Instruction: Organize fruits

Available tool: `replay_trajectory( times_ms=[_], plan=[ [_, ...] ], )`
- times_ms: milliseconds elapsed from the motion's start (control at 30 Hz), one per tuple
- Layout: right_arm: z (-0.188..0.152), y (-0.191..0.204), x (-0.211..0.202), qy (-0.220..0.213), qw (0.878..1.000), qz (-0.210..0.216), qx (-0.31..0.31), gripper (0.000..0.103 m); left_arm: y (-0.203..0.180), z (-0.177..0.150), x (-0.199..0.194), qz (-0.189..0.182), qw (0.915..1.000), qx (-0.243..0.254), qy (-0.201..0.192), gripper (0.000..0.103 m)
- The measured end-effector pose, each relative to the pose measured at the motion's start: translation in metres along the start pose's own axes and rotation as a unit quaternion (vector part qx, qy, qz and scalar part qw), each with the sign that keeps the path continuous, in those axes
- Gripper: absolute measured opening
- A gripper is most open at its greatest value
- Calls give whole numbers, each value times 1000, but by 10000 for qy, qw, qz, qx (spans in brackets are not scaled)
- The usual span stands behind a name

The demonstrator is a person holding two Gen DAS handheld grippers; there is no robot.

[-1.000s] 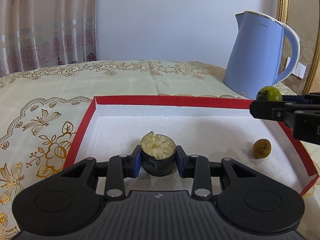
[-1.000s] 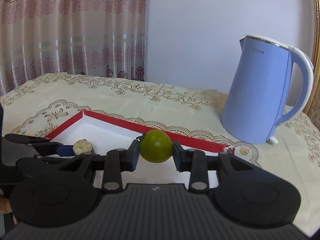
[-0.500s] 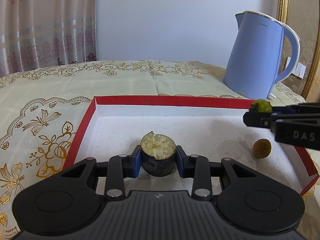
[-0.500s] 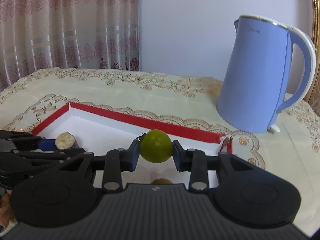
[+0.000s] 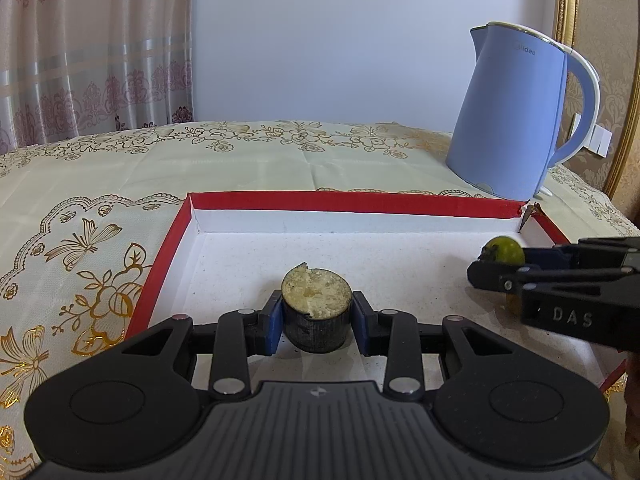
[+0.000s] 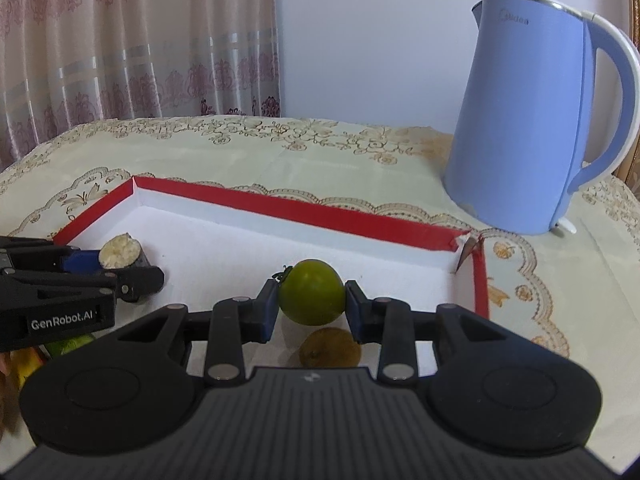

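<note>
Biggest risk I saw: kettle (image 6: 532, 128) sat close behind the red-edged tray (image 6: 304, 210); a wide swing w/ the right gripper (image 6: 312, 300) could've clipped it. Its fingers were clamped on the green fruit (image 6: 312, 298), directly over a brown fruit (image 6: 330, 348) on the tray floor; letting go there might've knocked both rolling. Left gripper (image 5: 316, 320) fingers were closed on the dark cut chunk (image 5: 316, 312), low in the tray; crumbly top prob sheds.
</note>
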State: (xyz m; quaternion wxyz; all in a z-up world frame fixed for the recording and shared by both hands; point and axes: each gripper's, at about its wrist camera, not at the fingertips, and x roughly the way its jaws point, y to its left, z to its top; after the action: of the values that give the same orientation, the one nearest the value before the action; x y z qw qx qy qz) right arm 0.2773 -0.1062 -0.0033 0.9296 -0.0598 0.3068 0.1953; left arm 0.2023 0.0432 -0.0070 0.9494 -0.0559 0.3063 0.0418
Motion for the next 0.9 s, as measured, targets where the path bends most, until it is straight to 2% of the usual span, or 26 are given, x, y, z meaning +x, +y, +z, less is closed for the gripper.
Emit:
replay_trajectory(
  times_ms=[400, 600, 700, 900],
  plan=[
    [-5, 4, 0, -58, 10000, -66, -37, 33, 0, 0, 0, 0, 10000, 1, -3, 34],
    [-2, 1, 6, 128, 9997, -214, -72, 33, 0, 0, 0, 0, 10000, 1, -3, 34],
    [-1, -1, 9, 235, 9994, -249, -47, 37, 0, 0, 0, -1, 10000, -1, -3, 34],
    [-1, 0, 9, 264, 9992, -300, -64, 37, 0, 0, 0, 1, 10000, 1, -1, 34]
  ],
)
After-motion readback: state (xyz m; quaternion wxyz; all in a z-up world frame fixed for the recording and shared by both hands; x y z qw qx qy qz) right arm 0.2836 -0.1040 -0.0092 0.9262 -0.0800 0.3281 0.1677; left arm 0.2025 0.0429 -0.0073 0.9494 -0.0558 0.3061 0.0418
